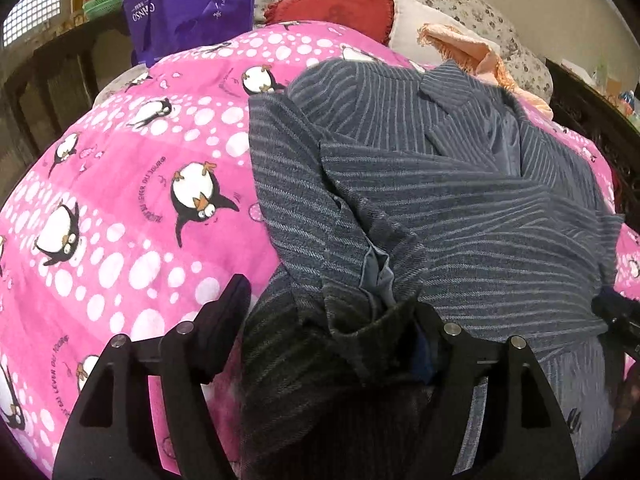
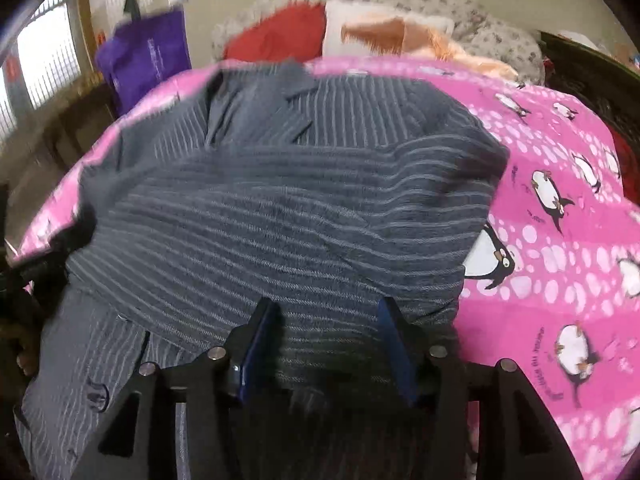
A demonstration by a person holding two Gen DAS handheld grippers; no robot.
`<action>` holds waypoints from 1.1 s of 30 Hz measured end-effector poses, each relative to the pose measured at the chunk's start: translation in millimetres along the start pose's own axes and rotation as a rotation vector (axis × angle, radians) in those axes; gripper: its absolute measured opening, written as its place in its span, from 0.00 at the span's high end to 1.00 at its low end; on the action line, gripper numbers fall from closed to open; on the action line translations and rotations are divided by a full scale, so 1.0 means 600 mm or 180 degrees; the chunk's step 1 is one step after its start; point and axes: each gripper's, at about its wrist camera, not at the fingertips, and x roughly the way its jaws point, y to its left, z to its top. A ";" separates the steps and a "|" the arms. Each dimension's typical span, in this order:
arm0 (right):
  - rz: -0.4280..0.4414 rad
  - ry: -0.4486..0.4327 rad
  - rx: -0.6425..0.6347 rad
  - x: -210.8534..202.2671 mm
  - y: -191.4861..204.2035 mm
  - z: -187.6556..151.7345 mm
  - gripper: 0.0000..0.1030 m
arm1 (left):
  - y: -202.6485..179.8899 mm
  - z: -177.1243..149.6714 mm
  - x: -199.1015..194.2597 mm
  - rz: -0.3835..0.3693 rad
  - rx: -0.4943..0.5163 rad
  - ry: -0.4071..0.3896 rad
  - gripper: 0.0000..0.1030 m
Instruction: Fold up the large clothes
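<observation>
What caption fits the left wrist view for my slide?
Left gripper open over a folded grey striped jacket on a pink penguin-print quilt.

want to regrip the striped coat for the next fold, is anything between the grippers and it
Nothing visible is in the way. The left gripper and right gripper both sit right at the near edge of the striped coat, jaws apart, with cloth between the fingers. Only the pink penguin quilt lies beside it.

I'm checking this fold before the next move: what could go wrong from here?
1. A bunched flap of the striped jacket sits between the open left gripper's fingers; pulling away could drag it and undo the fold.
2. The pink quilt beneath looks soft and uneven, so the layers may slide.
</observation>
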 end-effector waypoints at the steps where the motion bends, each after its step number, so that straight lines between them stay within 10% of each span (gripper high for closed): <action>1: 0.0012 0.0032 0.0043 -0.006 -0.005 0.003 0.50 | 0.004 0.006 -0.010 0.0029 -0.0041 -0.0046 0.30; 7: -0.0128 -0.0413 0.0064 -0.088 0.006 0.039 0.50 | -0.038 0.078 -0.104 -0.0191 -0.0127 -0.0611 0.30; 10: -0.0183 -0.0451 0.0187 -0.079 0.010 0.062 0.50 | -0.086 0.095 -0.069 -0.0268 0.0120 -0.0496 0.30; 16: -0.0435 -0.0027 0.0367 -0.008 0.005 0.059 0.50 | -0.060 0.068 0.059 0.0316 0.0286 0.0005 0.30; 33: -0.0453 -0.0232 0.0026 0.022 0.015 0.027 0.40 | -0.042 0.060 0.071 0.0213 0.0132 -0.0029 0.24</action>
